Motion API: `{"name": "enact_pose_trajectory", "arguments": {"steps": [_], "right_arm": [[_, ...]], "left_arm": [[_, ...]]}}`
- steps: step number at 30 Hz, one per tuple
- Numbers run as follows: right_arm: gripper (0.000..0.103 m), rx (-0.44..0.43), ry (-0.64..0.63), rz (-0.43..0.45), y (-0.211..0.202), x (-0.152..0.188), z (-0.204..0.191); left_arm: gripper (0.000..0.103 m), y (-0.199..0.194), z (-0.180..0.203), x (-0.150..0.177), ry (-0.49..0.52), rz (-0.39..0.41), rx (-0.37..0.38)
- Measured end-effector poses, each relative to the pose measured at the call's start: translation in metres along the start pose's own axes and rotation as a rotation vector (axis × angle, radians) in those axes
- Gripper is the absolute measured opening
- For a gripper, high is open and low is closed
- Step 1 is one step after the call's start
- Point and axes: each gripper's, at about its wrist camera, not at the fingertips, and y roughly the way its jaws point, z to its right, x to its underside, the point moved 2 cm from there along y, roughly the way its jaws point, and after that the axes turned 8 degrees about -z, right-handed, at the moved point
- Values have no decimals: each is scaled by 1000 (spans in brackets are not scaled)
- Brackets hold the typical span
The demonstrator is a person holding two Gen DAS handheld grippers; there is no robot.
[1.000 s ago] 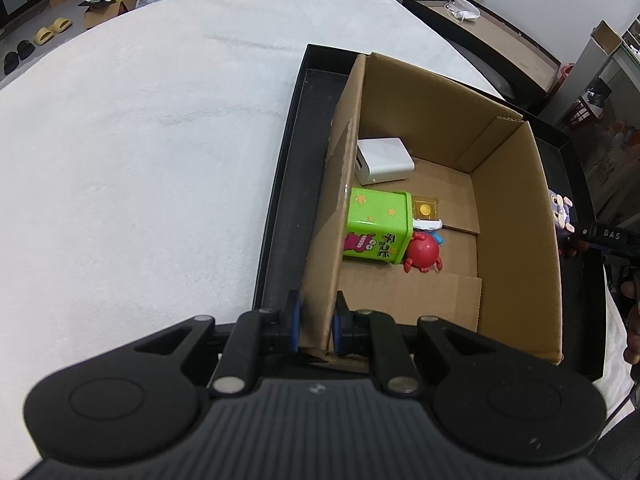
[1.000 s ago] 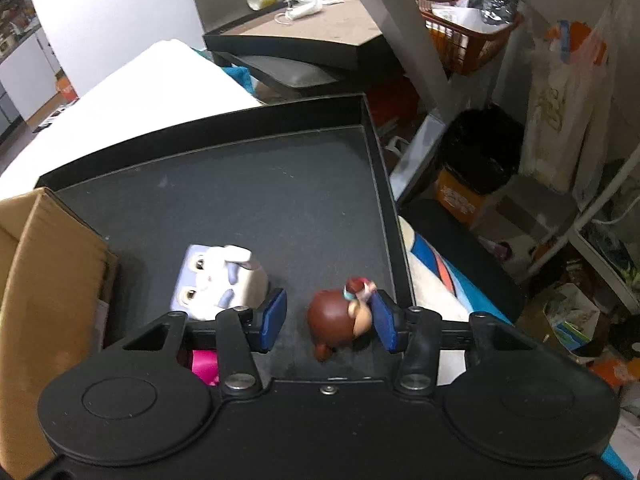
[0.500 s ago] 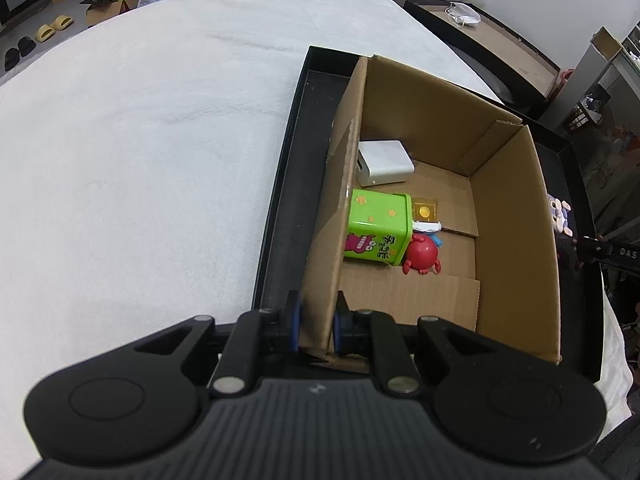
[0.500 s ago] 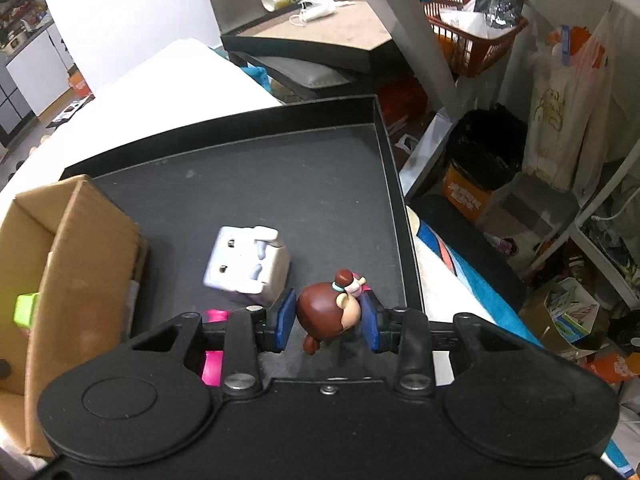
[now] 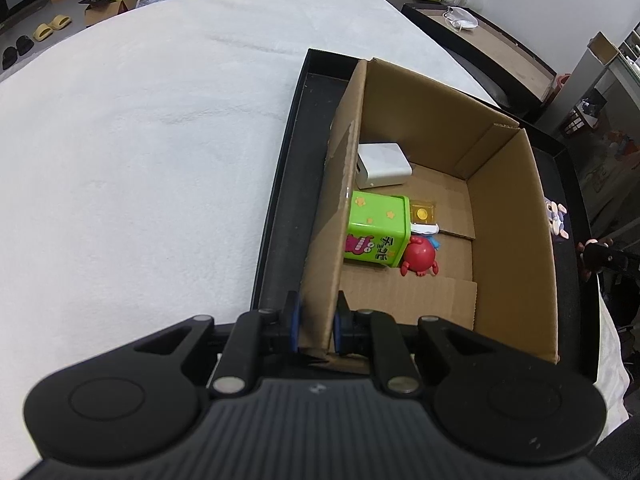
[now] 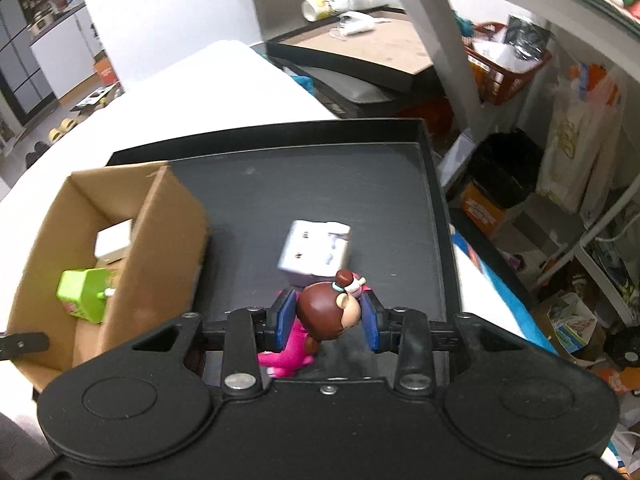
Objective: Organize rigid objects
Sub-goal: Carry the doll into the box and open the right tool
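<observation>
My left gripper is shut on the near left wall of the open cardboard box, which stands on a black tray. Inside the box lie a green tin, a red crab toy, a white charger and a small yellow case. My right gripper is shut on a brown-haired doll figure and holds it above the tray. A white-and-lilac block toy lies on the tray just beyond it. A pink toy shows below the doll.
The tray rests on a white cloth-covered table. The box also shows in the right wrist view, left of my right gripper. A small bunny figure stands on the tray right of the box. Shelves, bags and a red basket crowd the right side.
My right gripper closed on the doll and has lifted it off the tray, rising and swinging left so the box comes into view. The left gripper keeps its hold on the box wall.
</observation>
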Motion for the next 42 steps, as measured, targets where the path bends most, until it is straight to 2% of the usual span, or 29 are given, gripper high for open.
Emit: {"name": "enact_pose_trajectory", "arguments": {"steps": [10,20,42], "right_arm": [[35,-7,-65,20,-16,-4,-38],[35,-10,-129,72,-33,-24,-79],[35,-51,-285,86,-26,-49,-162]], "left_arm": [[15,0,-4,0,-9,5,21],[16,0,-10,1,-18,4,65],[17,1,-15,1,-27,12,96]]}}
